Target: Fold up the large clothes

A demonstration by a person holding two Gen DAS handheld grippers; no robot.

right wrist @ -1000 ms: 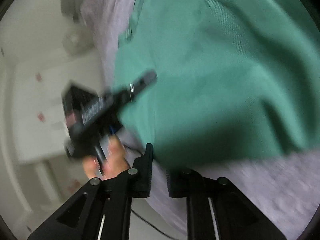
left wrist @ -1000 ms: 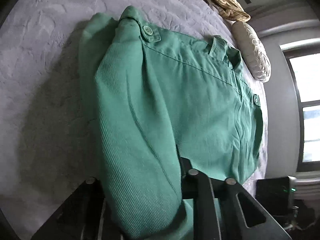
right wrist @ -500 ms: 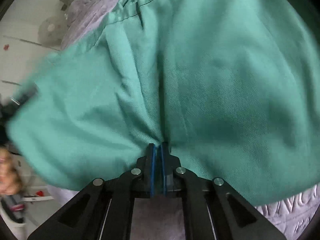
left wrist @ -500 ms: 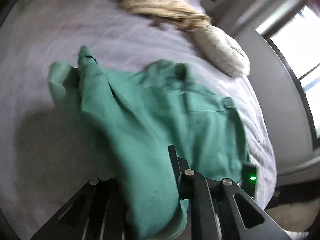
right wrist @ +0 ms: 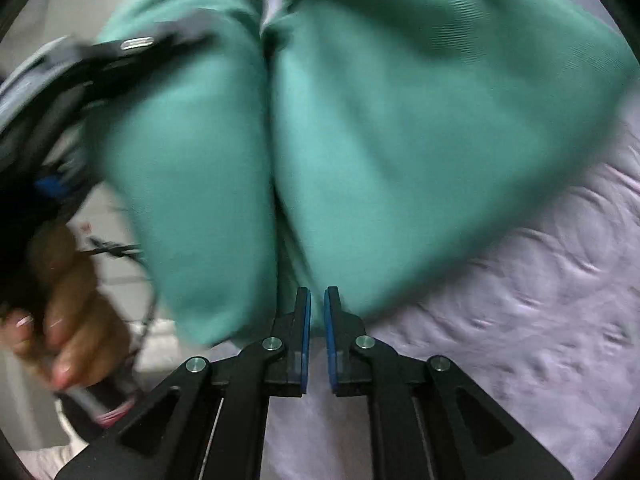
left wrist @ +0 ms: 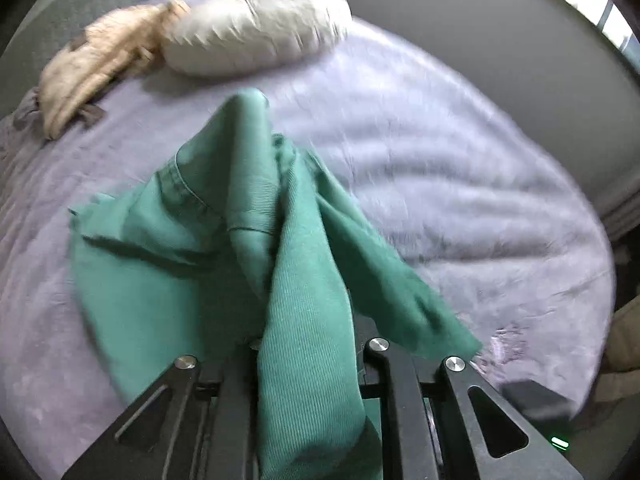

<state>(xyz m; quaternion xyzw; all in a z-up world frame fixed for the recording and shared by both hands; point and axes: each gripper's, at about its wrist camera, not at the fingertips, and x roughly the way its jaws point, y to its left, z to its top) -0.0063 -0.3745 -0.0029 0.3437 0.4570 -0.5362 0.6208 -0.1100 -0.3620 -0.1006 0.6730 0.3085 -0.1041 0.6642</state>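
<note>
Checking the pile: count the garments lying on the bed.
2: green garment mid-bed, held in the left claw; beige garment at the far-left edge beside the white pillow. Others may be hidden.

Green garment hides the left gripper fingertips; right view blurred

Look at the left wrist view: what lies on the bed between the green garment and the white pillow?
Only bare lilac bedspread lies between the green garment and the white pillow; the beige cloth sits off to the side.
</note>
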